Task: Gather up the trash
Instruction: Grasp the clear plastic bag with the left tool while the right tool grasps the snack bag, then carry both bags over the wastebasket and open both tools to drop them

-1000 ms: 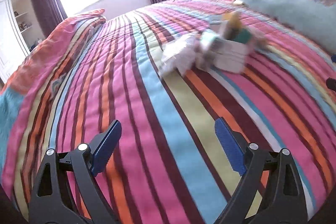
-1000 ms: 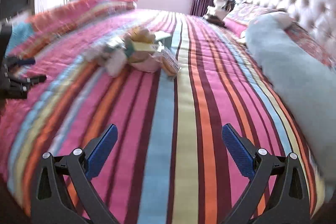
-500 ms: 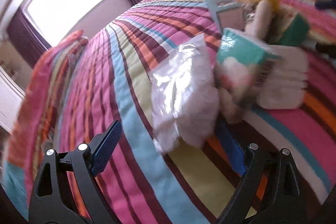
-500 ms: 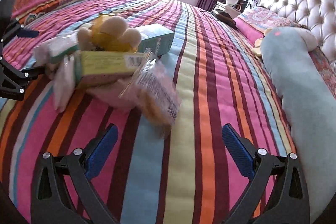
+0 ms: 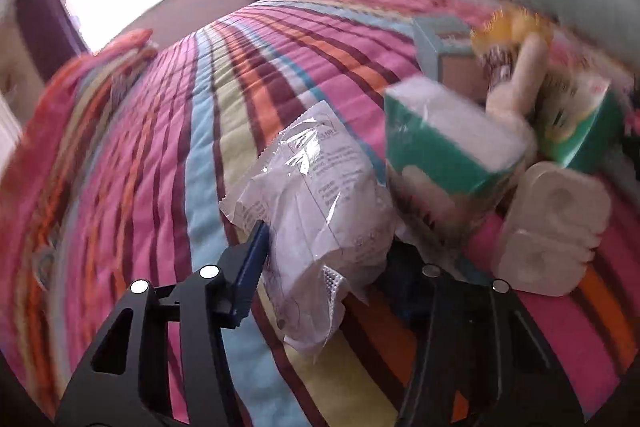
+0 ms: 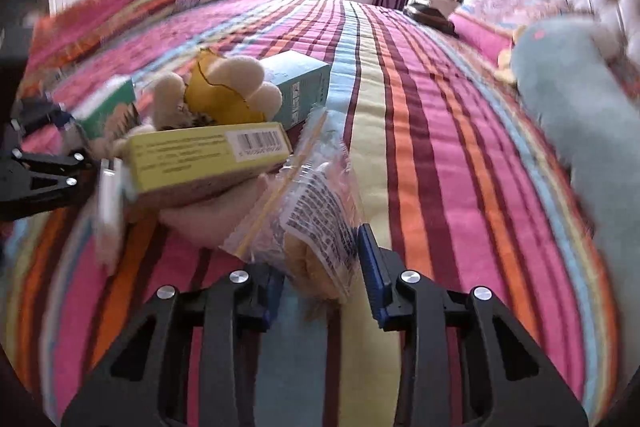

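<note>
The left gripper is closing its blue fingers on a white crinkled plastic packet, and the right gripper is closing on a clear zip bag of brownish snacks. Both lie mid-bed on the striped quilt, well from its edges. Behind them sit a yellow carton, a teal box and a plush toy.

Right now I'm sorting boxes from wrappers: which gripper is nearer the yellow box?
Right. The right gripper is closing around the clear snack bag that touches the yellow box. The left gripper sits across the pile, closing around the white packet.
</note>
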